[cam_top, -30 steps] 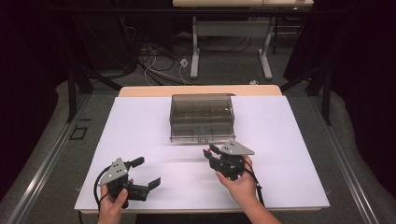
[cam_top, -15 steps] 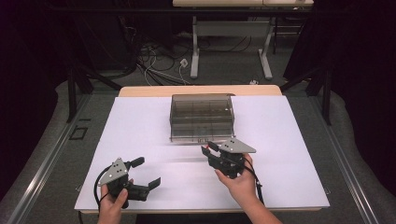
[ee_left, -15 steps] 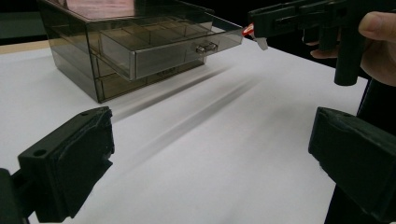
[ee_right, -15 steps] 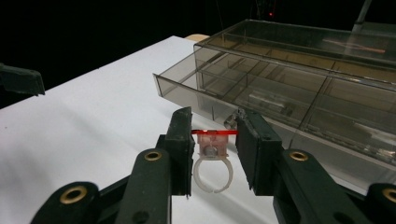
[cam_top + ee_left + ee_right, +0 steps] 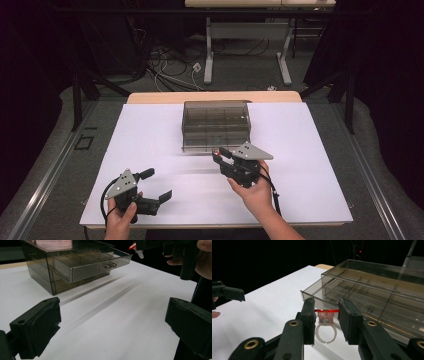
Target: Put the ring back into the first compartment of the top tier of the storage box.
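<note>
White tabletop [image 5: 150,145] is carrying a smoky clear drawer box [image 5: 216,125] from above; the right gripper [image 5: 221,155] is hovering at its front, the left gripper [image 5: 156,185] lying well back. Left gripper view: jaws gaping wide, gripping nothing, top drawer [image 5: 87,263] pulled out. Right gripper view: jaws are pinching a red-topped ring [image 5: 326,326] just before the box

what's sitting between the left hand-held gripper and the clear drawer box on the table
Nothing: in the high view, bare white table separates the left hand-held gripper from the drawer box. The left gripper view shows the same bare stretch.
</note>
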A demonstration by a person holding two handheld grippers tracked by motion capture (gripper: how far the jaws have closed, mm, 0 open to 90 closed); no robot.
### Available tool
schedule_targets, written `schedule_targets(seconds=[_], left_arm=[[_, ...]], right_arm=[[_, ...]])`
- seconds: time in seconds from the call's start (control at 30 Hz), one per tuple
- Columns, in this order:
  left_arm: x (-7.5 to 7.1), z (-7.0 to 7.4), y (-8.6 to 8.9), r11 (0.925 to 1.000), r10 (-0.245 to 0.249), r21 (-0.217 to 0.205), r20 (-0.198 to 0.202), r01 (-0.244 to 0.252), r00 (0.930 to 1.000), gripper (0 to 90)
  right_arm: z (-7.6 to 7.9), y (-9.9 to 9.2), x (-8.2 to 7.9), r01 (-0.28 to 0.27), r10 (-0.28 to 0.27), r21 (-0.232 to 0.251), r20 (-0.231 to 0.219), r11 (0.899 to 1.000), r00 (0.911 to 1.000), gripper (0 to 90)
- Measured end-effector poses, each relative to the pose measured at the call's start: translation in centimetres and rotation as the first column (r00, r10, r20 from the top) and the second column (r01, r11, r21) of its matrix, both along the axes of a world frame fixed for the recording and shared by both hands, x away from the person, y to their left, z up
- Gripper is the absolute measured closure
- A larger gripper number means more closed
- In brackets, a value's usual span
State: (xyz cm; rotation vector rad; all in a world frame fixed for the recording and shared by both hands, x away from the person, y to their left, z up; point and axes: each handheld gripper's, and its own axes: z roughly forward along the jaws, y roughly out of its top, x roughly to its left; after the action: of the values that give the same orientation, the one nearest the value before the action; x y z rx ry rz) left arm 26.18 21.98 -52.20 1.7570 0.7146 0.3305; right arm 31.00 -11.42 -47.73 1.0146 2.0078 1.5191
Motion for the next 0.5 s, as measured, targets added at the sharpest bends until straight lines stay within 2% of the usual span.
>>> schedule_targets(seconds=[0.2, 0.5], left_arm=[[0.0, 0.0, 0.0, 1.0, 0.0, 0.0, 0.001, 0.0, 1.0, 0.3], [0.0, 0.0, 0.0, 1.0, -0.001, -0.001, 0.001, 0.001, 1.0, 0.3]], right_arm=[[1.0, 0.4, 0.4, -0.018, 0.018, -0.01, 0.015, 1.0, 0.9997, 67.0], [2.1, 1.4, 1.1, -0.034, 0.035, -0.013, 0.006, 0.999, 0.9994, 67.0]])
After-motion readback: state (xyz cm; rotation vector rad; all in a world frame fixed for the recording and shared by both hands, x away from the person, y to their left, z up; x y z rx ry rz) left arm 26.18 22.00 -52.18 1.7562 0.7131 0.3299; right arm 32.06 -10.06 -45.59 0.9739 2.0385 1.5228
